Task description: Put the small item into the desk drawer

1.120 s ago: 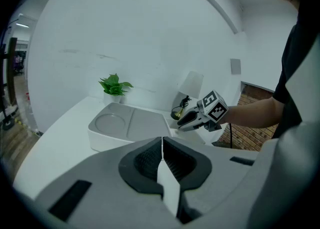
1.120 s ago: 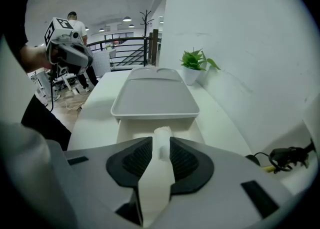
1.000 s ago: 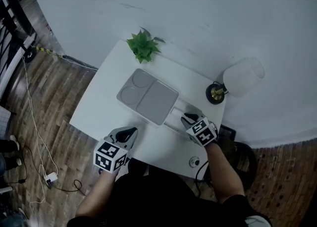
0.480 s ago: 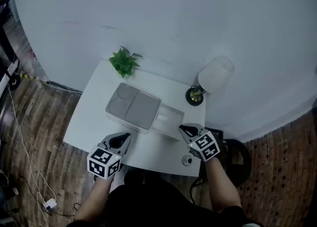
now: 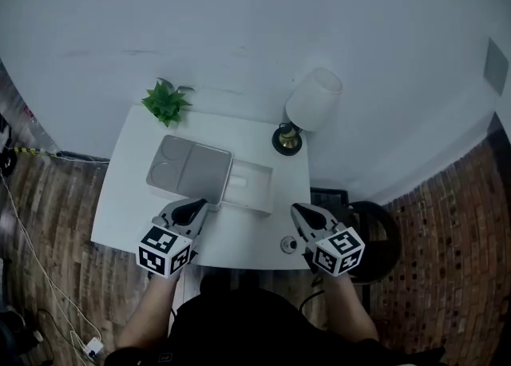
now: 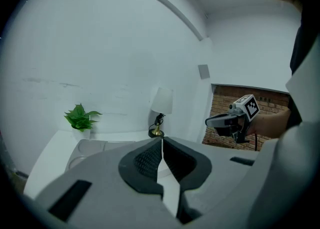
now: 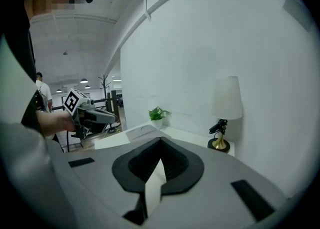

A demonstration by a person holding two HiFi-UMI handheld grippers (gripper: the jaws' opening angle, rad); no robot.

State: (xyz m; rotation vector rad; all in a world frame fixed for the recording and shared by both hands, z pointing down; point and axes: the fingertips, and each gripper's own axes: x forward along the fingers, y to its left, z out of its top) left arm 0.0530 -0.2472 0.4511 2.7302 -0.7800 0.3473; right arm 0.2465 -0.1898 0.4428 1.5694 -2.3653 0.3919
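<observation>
A grey drawer box [image 5: 185,169] lies on the white desk [image 5: 128,196], and its white drawer [image 5: 249,186] stands pulled out to the right. The small round item [image 5: 289,244] with a dark centre rests near the desk's front edge. My right gripper [image 5: 302,214] hovers just right of it, jaws shut and empty, in front of the open drawer. My left gripper [image 5: 194,208] hangs at the box's front corner, also shut with nothing held. In the left gripper view its jaws [image 6: 162,140] meet; the right gripper view shows the same [image 7: 160,140].
A potted plant [image 5: 165,102] stands at the desk's back left and a white-shaded lamp [image 5: 307,109] at the back right. A dark round stool or bin [image 5: 371,236] sits on the floor to the right. The white wall runs behind the desk.
My right gripper has drawn back from the open drawer toward the desk's front right. The left gripper has kept its place by the box. The head view has swung, shifting the desk left.
</observation>
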